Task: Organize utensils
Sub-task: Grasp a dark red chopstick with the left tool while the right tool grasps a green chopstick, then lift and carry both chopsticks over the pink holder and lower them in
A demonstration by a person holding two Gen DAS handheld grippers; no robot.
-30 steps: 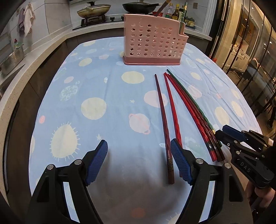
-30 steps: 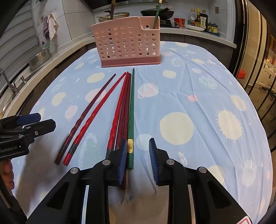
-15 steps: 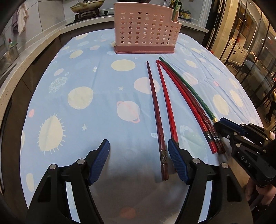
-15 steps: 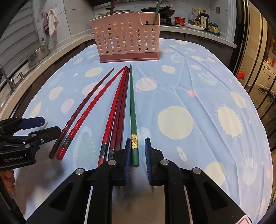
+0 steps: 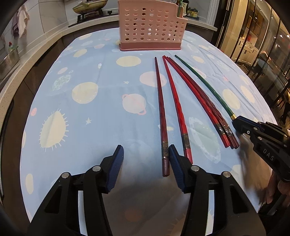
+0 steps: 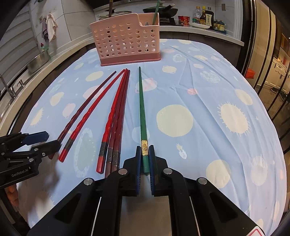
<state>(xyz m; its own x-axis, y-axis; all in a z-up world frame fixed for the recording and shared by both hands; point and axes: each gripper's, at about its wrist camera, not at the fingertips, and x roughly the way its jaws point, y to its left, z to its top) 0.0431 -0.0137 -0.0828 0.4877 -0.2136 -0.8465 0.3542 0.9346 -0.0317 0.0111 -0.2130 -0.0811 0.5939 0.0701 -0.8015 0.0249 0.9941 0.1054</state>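
Observation:
Several chopsticks lie on the blue planet-print cloth in front of a pink perforated holder. My right gripper is shut on the thick end of the green chopstick, at its gold band. My left gripper is closing around the end of the dark red chopstick. That chopstick lies close to the right pad and far from the left one. A bright red chopstick lies just outside that pad. Three red chopsticks lie bunched between the two grippers.
The holder has a green chopstick and a brown stick standing in it. A counter with a stove, pans and bottles runs behind the table. A metal pot stands at the left. A hand holds the right gripper.
The right jaws closed onto the green chopstick, whose tip swung away from the red bunch. The left jaws narrowed and sank toward the dark red chopstick's end.

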